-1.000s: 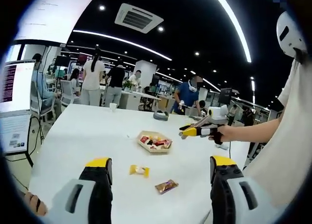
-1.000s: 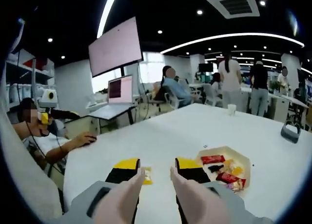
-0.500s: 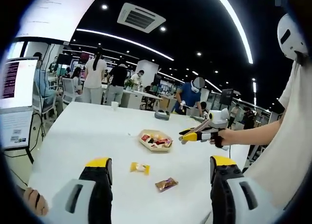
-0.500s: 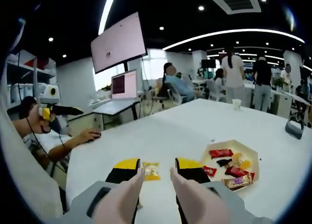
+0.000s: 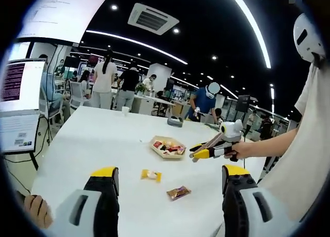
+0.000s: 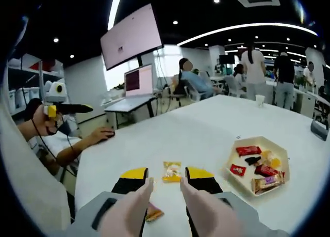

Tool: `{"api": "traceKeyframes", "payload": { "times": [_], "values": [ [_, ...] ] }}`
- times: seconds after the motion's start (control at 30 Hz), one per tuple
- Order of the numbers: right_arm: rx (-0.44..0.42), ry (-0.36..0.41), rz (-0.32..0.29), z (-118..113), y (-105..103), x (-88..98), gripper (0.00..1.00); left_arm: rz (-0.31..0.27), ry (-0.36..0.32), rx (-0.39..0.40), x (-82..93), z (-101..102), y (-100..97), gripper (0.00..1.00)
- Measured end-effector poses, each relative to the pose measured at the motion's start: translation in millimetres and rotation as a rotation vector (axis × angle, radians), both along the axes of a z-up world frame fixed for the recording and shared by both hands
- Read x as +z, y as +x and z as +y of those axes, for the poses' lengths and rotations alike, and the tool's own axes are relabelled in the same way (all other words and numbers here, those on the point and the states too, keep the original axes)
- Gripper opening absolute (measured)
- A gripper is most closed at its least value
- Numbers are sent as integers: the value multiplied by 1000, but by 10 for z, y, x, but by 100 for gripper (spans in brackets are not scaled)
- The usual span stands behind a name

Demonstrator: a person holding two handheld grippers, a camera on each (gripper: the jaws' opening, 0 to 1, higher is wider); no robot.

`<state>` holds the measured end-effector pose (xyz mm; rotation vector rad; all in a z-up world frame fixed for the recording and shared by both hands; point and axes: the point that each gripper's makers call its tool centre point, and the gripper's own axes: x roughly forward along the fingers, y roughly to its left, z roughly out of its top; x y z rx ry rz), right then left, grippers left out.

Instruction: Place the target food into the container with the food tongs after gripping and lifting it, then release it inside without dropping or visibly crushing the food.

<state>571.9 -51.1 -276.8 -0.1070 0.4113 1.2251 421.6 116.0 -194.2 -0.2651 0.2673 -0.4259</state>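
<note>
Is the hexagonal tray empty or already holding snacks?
Holding snacks. The tray has several wrapped pieces inside; a yellow candy and a brown-wrapped snack lie outside on the table.

Bright ceiling strip lights (image 5: 247, 25) glare on dark ceiling; fisheye bends edges; white table (image 6: 206, 128) evenly lit.

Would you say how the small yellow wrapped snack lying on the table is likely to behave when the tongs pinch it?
The yellow wrapped snack looks small and flat, so probably light. Its crinkled glossy wrapper may slip or crumple between the tongs. Lying flat on the table, it shouldn't roll.
</note>
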Motion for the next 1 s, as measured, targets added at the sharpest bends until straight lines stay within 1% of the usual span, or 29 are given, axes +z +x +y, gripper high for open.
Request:
{"api": "traceKeyframes", "payload": {
  "times": [0.13,0.2,0.23,0.27,0.37,0.4,0.5,0.6,0.87,1.0],
  "values": [
    [14,-7,13,75,-27,-75,28,12,9,-6,-34,0,-7,82],
    [32,-43,-33,91,-29,-158,28,10,9,1,-31,17,-3,82],
    [47,-45,-41,106,-51,-181,28,8,5,5,-26,26,0,82],
    [51,-47,-24,124,-83,-224,28,6,0,10,-22,33,4,82],
    [78,-69,-21,151,-143,-292,28,9,-3,12,-27,32,20,82],
    [92,-85,-21,169,-183,-344,28,9,-3,10,-31,27,25,82],
    [96,-83,-6,193,-222,-399,28,21,4,-3,-63,9,45,81],
    [96,-85,6,194,-251,-440,28,20,4,-8,-50,8,61,81],
    [123,-120,1,211,-279,-560,28,19,8,-21,-43,8,108,81],
    [140,-131,6,244,-291,-622,28,19,7,-10,-45,37,103,81]
  ]
}}
